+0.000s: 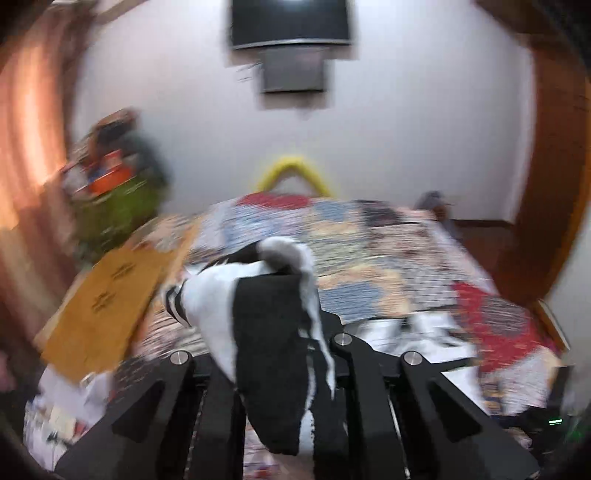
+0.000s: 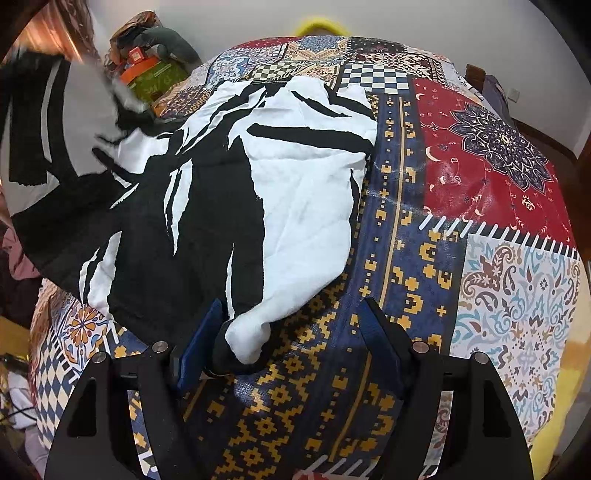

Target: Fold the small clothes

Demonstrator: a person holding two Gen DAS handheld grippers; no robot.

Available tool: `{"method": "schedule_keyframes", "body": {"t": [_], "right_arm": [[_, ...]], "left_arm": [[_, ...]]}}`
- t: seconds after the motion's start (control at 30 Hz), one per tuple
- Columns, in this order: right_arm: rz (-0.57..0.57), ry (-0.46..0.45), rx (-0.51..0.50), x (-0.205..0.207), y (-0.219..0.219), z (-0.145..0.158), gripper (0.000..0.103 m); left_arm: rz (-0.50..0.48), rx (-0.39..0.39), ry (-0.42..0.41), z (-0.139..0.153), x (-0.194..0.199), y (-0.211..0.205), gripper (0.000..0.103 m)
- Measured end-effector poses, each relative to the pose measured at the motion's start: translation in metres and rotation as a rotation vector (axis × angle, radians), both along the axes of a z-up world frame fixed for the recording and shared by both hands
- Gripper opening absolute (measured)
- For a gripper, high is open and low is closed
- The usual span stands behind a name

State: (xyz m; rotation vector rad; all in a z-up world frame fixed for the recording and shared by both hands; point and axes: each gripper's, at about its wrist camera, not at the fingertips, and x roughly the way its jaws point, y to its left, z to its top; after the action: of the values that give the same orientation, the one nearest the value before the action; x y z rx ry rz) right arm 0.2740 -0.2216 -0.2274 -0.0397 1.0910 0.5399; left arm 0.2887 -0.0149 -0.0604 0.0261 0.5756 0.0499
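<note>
Your left gripper (image 1: 280,354) pinches the black-and-white cotton garment (image 2: 236,192) aloft — right gripper (image 2: 291,332) spread, corner touching its left finger.

One black-and-white printed cotton garment (image 2: 236,177) on one patchwork-patterned bedspread (image 2: 480,229). Two black two-finger grippers: left (image 1: 280,332), right (image 2: 291,332). Also one dark wall-mounted screen (image 1: 290,22) and one tan cardboard sheet (image 1: 110,306).

A home bedroom: patchwork-covered bed (image 2: 461,184), wall-mounted television (image 1: 290,22).
</note>
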Motion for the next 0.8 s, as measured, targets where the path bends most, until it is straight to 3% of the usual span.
{"method": "schedule_keyframes", "body": {"t": [0.1,0.23,0.4,0.6,0.7,0.77,0.8], "right_arm": [[0.002,0.004,0.008,0.003,-0.001,0.0,0.073],[0.0,0.011,0.025,0.005,-0.001,0.0,0.073],[0.0,0.016,0.044,0.004,-0.004,0.001,0.073],[-0.01,0.025,0.074,0.001,-0.01,0.003,0.072],[-0.017,0.021,0.08,0.0,-0.015,0.008,0.072],[-0.023,0.004,0.084,-0.004,-0.02,0.015,0.072],[-0.027,-0.006,0.085,-0.006,-0.023,0.019,0.072]], "left_arm": [[-0.184,-0.057,0.041,-0.002,0.0,-0.038,0.009],[-0.374,-0.177,0.223,-0.038,0.008,-0.071,0.009],[-0.416,-0.249,0.443,-0.094,0.022,-0.073,0.009],[-0.415,-0.247,0.452,-0.095,0.016,-0.069,0.011],[-0.427,-0.252,0.434,-0.083,0.004,-0.076,0.038],[-0.423,-0.246,0.394,-0.069,-0.008,-0.079,0.067],[-0.425,-0.249,0.373,-0.062,-0.011,-0.078,0.072]]}}
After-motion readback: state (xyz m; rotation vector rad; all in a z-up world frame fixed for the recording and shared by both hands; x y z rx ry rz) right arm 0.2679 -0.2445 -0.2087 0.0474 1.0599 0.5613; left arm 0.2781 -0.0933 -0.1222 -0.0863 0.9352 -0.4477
